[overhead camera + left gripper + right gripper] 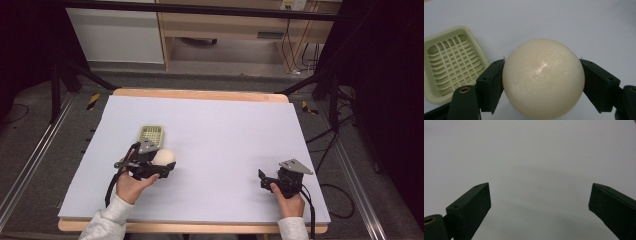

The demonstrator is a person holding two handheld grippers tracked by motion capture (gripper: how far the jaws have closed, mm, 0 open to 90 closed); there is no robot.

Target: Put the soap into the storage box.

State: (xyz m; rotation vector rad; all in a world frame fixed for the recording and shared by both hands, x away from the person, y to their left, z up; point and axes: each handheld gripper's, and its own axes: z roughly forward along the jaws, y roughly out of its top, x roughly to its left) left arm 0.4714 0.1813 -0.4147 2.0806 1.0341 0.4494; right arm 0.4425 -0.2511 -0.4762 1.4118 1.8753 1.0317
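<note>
The cream ball (543,78) is clamped between the jaws of the left tool (152,167), seemingly just off the bench (225,130) beside the green slotted tray (451,62), so a short carry and release over it is judged next, while the right tool (272,182) is held apart, idle.

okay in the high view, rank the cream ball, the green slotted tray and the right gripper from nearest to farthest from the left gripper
1. Cream ball: clamped between the left gripper's jaws.
2. Green slotted tray: just beyond the ball, farther up the table.
3. Right gripper: far across the mat, on the person's right, jaws apart with nothing between them.
</note>
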